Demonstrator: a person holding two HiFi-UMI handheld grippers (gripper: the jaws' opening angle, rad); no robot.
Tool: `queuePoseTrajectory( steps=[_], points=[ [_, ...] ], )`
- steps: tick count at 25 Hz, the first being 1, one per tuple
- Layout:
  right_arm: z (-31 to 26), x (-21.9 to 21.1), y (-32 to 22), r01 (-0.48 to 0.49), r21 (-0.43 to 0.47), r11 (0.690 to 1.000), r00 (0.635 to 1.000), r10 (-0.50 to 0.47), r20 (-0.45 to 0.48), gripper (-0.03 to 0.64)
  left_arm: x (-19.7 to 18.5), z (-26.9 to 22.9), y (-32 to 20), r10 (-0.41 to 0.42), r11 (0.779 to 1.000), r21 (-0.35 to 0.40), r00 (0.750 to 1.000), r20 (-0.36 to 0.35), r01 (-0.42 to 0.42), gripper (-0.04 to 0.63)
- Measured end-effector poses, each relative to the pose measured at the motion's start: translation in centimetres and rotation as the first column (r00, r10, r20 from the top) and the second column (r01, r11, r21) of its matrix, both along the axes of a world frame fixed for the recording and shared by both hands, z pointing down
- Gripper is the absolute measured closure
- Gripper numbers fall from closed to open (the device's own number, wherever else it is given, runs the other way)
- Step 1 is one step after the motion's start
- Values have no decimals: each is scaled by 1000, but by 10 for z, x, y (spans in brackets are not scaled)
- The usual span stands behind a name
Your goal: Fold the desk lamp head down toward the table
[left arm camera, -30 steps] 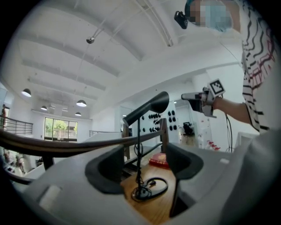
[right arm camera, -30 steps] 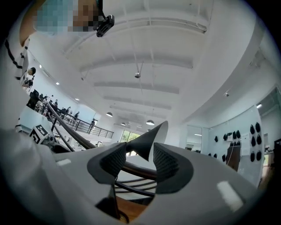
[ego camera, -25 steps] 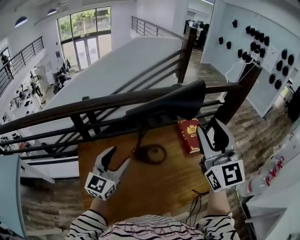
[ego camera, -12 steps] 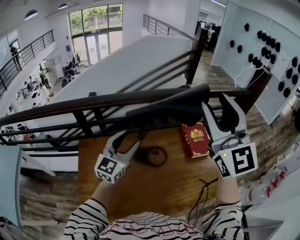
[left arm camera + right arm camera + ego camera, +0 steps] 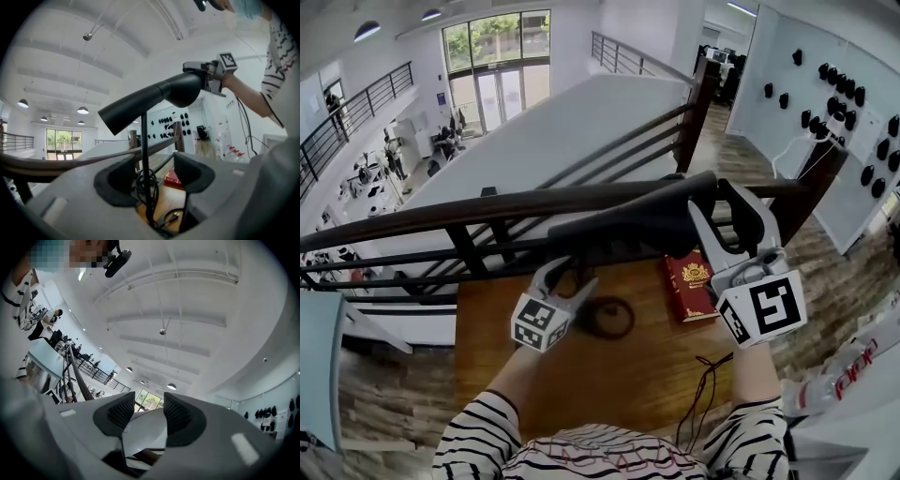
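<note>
The black desk lamp stands on the wooden table. Its long head lies nearly level above a thin stem. A ring base and coiled cord sit below. My left gripper points level at the stem. In the left gripper view the stem stands between the left gripper's jaws, which are opening, pads not pressing. My right gripper is raised at the head's thick right end. It also shows in the left gripper view as the right gripper by the lamp head. Nothing lies between the right gripper's jaws.
A red book lies on the table right of the lamp. A dark wooden railing runs along the table's far edge, with a drop to a lower floor behind it. A thin black cable hangs near the right forearm.
My left gripper has moved forward and right until the stem is between its jaws. The right gripper has risen from beside the book to the lamp head's end.
</note>
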State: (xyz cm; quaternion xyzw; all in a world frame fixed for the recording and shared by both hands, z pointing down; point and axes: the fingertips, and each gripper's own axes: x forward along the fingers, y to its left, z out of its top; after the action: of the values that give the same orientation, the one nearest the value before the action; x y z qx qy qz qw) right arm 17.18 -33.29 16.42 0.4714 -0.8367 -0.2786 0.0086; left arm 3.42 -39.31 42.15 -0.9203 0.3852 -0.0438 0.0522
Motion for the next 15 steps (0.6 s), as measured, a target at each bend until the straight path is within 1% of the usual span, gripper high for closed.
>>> queuePoseTrajectory(
  steps=[6,10,13,15],
  points=[
    [3,1,-2,11,6,1000,1000,-11,17,451,8,13,-9,27,999,-45,999,16,-27,331],
    [13,7,-4,-1,-3,1000,999,1,50,451,11,23,-15,39,997,-68,999,22,-37,328],
    [19,15,-4,-3,-8,1000,996,3,88,453,14,27,-16,45,995,-85,999,11,-44,328],
    [23,18,-4,-13,-8,1000,994,14,104,454,19,26,-14,62,994,-87,998,-11,-63,328]
  ],
)
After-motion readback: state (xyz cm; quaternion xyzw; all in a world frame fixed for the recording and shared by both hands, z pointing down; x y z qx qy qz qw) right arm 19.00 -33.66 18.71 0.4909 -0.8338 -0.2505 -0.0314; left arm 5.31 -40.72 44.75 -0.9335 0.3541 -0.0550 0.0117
